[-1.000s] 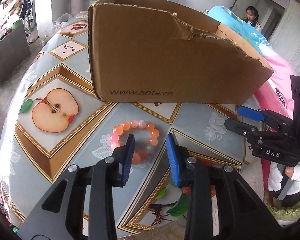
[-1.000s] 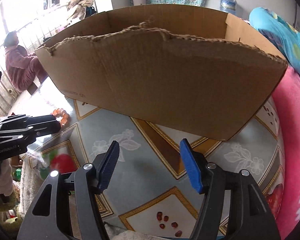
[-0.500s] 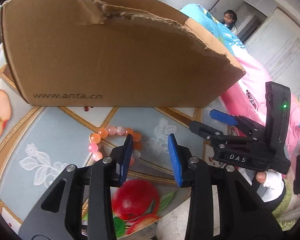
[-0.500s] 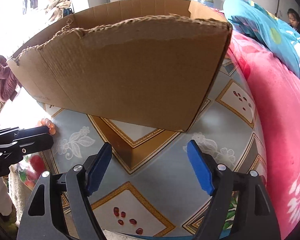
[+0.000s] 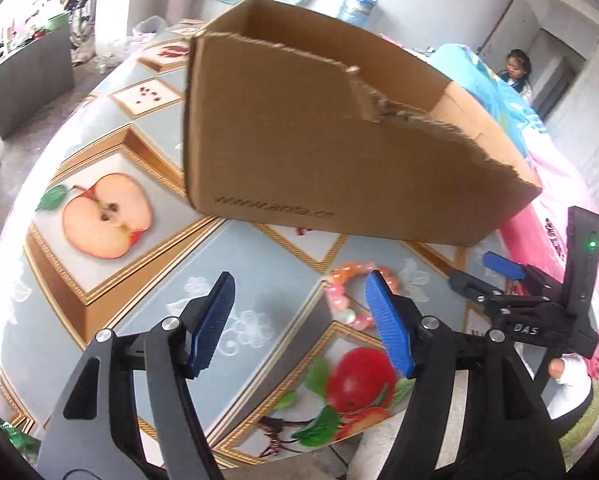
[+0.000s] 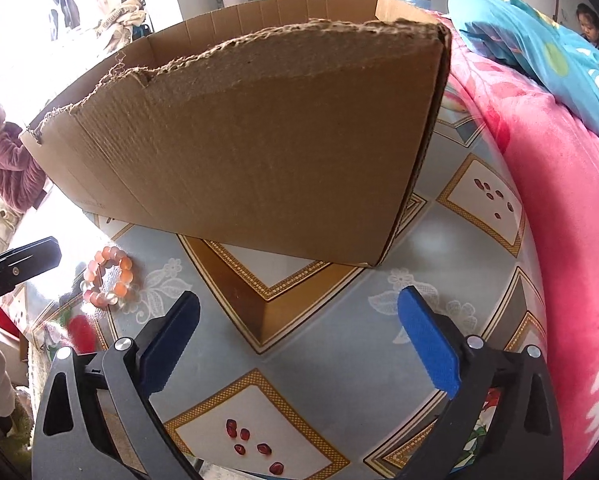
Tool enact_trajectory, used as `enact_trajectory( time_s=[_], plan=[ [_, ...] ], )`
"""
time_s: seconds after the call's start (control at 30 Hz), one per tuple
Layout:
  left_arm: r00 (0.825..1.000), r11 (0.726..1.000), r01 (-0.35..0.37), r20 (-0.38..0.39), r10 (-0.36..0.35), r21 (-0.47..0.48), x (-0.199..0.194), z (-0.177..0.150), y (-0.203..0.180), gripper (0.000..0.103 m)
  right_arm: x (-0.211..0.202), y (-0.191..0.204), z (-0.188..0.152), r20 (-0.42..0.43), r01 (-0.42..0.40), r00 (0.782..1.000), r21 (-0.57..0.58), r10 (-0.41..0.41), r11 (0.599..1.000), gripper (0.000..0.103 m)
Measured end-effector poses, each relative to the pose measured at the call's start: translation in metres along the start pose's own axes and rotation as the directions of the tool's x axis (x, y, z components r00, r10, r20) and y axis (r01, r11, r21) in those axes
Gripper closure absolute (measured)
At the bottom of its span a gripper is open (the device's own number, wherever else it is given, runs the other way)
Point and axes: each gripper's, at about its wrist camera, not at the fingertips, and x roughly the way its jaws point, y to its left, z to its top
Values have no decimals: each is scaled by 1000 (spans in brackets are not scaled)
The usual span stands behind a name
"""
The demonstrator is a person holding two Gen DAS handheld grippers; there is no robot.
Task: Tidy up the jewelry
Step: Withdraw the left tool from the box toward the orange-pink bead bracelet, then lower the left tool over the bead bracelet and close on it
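- My left claw is spreading apart as I look; nothing sits between its blue pads, only bare patterned cloth.
- The bead bracelet, pink and orange, lies flat on the surface, just past the left claw's right-hand pad, which hides part of the ring. I cannot tell whether that pad touches the beads.
- From the right wrist view the same bracelet shows as a closed loop lying free on the cloth, off to the left and well apart from my right claw.
- My right claw is also widening, its jaws far apart and holding nothing; between them I see only the diamond pattern of the surface.
- The cardboard box stands on the surface beyond both claws, open at the top, with a ragged torn edge along its near wall and printed lettering low on that wall. The bracelet lies outside it, near its base.
- In the right wrist view the box fills the middle, one corner pointing toward me.
- The right claw appears at the right edge of the left view as a black frame with a blue pad, a fingertip showing on its handle below.
- A pink blanket borders the surface on the right.
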Motion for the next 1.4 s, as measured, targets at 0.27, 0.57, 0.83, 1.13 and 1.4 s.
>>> enact_trajectory(
  time_s=[0.27,0.57,0.83,1.13,1.4],
  plan=[
    [991,991,-133,2,133,1,1,-2,6,28,-8,12,-20,29,74,997,-60,-72,995,6],
    [977,976,-215,-9,215,20,5,-1,8,20,-21,39,1,20,-75,997,-33,75,997,7],
    [971,971,-237,-9,238,12,6,0,11,19,-7,80,17,-14,-128,992,-77,127,989,17],
    [970,970,-243,-8,243,12,7,0,13,19,0,91,16,-42,-55,998,-123,50,991,34],
    [970,970,-244,-9,244,11,8,1,13,18,-4,78,14,-45,-22,999,-95,17,995,34]
  ],
)
